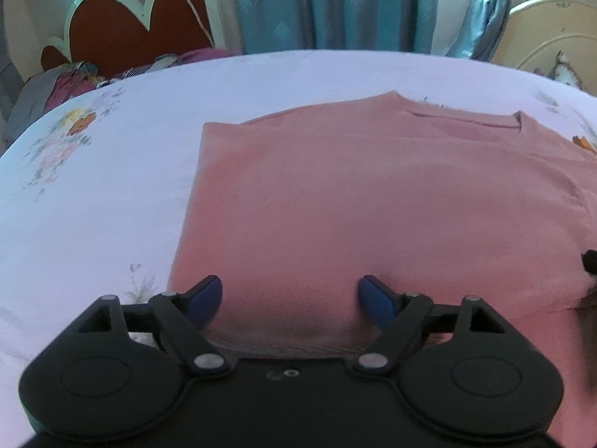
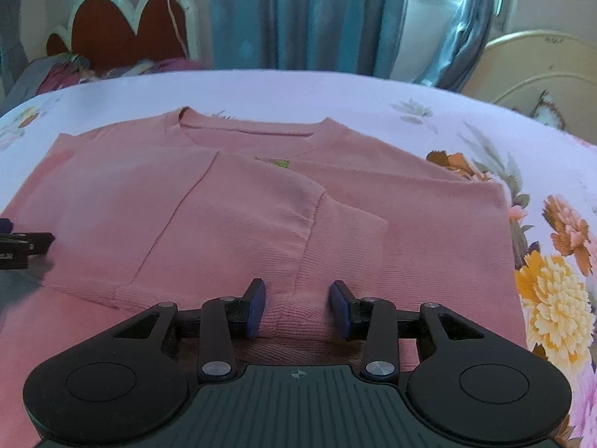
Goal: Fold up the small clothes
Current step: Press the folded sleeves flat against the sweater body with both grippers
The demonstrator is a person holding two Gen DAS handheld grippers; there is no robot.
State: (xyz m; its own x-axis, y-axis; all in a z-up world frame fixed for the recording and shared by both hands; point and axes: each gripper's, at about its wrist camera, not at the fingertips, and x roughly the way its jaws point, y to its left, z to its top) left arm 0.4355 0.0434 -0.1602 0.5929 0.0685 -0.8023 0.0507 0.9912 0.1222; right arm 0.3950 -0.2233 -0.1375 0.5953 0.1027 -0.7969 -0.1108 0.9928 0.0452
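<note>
A pink ribbed-knit sweater [image 2: 261, 201] lies flat on a floral bedsheet [image 2: 466, 119], one sleeve folded across its front. The left gripper [image 1: 290, 293] stands spread over the hem; the right gripper [image 2: 297, 308] brackets a bunched ribbed fold, grip unclear. Teal curtains [image 2: 298, 15] hang behind the bed.
</note>
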